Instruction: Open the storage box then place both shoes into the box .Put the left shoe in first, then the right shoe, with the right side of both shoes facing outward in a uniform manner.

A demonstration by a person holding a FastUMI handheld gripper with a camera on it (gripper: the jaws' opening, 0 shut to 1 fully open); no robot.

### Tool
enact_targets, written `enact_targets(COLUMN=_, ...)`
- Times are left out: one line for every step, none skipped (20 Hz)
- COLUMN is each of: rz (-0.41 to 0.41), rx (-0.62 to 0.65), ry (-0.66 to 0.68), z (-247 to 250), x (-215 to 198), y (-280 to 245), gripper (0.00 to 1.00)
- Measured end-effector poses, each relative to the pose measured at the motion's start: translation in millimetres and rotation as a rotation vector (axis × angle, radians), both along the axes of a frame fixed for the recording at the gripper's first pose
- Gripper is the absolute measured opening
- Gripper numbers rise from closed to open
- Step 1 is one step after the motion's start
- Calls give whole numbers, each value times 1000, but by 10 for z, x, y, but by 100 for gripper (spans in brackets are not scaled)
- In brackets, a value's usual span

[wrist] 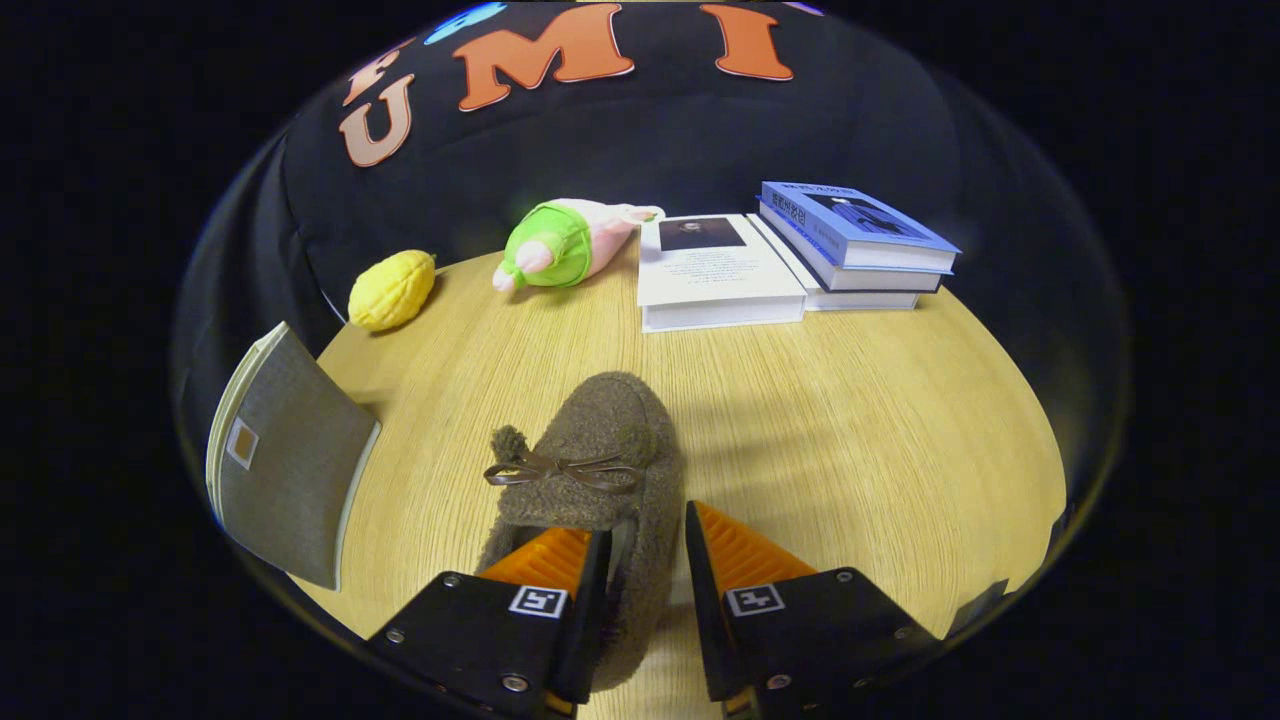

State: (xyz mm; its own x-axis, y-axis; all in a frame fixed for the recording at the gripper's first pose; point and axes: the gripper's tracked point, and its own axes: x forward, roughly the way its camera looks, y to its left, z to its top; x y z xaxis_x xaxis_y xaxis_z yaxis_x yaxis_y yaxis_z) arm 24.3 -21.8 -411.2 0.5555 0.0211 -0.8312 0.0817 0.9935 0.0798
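A brown fuzzy shoe (600,440) with a thin bow and small pompoms points its toe away from me over the wooden table (850,430). My gripper (648,525) is closed on the shoe's heel end. One finger sits inside the opening and the other outside, so both press on its side wall. To the left of the shoe, a grey fabric panel of the storage box (285,460) stands up, with a pale rim and a small label window. Whether the sole touches the table is hidden.
At the back of the table lie a yellow plush toy (392,290), a green and pink plush toy (560,245), a white book (715,275) and a stack of blue books (850,235). Bare wood stretches to the right of the shoe.
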Motion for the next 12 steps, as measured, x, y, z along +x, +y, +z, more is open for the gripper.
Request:
enact_targets(rz=-16, rx=4, ry=-3, z=-36, x=30, y=8, gripper=35)
enact_targets(rz=-37, rx=-2, ry=-2, z=-76, x=49, y=-8, gripper=31)
enact_targets(rz=-57, rx=-16, ry=5, z=-139, x=78, y=-38, gripper=23)
enact_targets(rz=-70, rx=-17, ry=13, z=-168, x=97, y=-43, gripper=20)
enact_targets(rz=-88, rx=-12, ry=20, z=-183, x=102, y=-43, gripper=14)
enact_targets(rz=-104, rx=-1, ry=26, z=-165, x=92, y=-42, gripper=12)
enact_targets(rz=-124, rx=13, ry=47, z=-165, x=38, y=-51, gripper=8)
enact_targets(rz=-152, rx=37, ry=68, z=-141, x=-9, y=-45, gripper=6)
enact_targets(rz=-172, rx=60, ry=82, z=-121, x=-34, y=-31, gripper=5)
enact_targets(rz=-179, rx=82, ry=79, z=-77, x=-26, y=1, gripper=5)
enact_targets(rz=-180, rx=96, ry=74, z=-33, x=0, y=49, gripper=5)
enact_targets(rz=-182, rx=104, ry=67, z=26, x=0, y=89, gripper=5)
